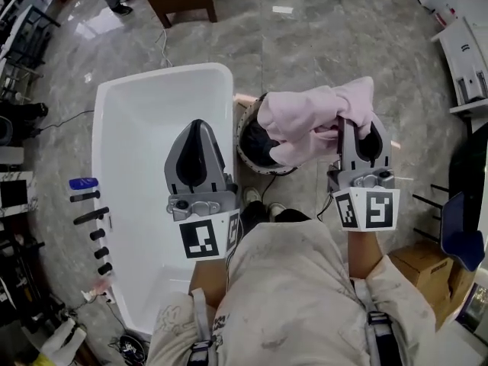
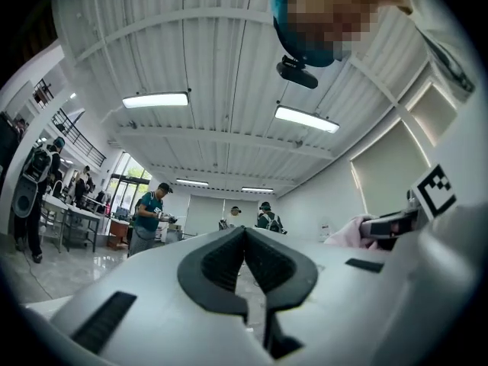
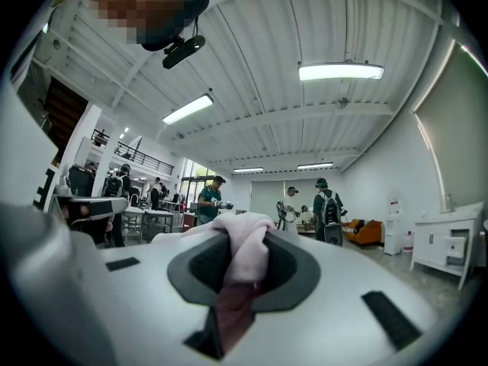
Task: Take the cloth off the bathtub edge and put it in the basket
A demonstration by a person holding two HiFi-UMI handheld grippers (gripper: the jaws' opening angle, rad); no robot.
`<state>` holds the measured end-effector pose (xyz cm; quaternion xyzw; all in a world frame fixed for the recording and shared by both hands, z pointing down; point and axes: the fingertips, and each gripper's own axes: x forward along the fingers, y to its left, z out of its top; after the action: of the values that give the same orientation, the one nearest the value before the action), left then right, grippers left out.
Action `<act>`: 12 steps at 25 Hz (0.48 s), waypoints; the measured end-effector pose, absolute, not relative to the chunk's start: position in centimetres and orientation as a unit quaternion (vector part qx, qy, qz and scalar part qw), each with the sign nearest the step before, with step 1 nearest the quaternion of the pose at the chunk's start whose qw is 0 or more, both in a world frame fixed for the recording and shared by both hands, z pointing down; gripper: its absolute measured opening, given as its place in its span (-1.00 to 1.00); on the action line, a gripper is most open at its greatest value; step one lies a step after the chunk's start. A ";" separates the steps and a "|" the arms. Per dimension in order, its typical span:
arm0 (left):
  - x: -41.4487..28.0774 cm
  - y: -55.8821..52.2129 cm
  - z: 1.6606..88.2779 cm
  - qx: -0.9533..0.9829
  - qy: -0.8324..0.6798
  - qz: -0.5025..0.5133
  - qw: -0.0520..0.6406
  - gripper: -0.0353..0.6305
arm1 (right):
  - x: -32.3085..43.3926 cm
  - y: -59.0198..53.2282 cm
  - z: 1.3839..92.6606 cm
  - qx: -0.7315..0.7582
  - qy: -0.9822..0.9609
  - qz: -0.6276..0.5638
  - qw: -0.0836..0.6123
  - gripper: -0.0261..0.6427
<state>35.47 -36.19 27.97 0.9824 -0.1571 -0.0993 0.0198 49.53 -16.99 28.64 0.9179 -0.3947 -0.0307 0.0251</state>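
Gripping the one pink cloth [image 1: 305, 120], the right gripper [image 1: 357, 126] holds it bunched ahead of its jaws, draped over the single round basket [image 1: 245, 152] just to its left — dark inside, contents unclear. One white bathtub [image 1: 152, 105] lies beneath the left gripper [image 1: 198, 124]. Only the two gripper views settle the jaws — the right pair pinching the cloth, the left pair closed together on nothing.

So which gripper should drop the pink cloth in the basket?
Right. The right gripper is pinching the pink cloth, which seems to hang just above the basket. The left gripper is shut and empty, over the bathtub.
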 end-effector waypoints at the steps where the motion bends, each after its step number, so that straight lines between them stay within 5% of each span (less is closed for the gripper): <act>1: 36.1 -36.3 28.3 0.984 -0.150 -0.097 0.025 -0.88 | 49.7 -17.2 29.0 0.919 -0.392 -0.024 0.029 -0.78; 12: 40.0 -36.1 32.5 0.988 -0.124 -0.063 0.070 -0.88 | 52.3 -18.8 36.5 0.916 -0.391 0.063 0.058 -0.78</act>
<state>39.96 -36.09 32.50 0.9878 -0.1238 -0.0635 0.0696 52.28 -18.79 36.46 0.9163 -0.3911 0.0634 0.0575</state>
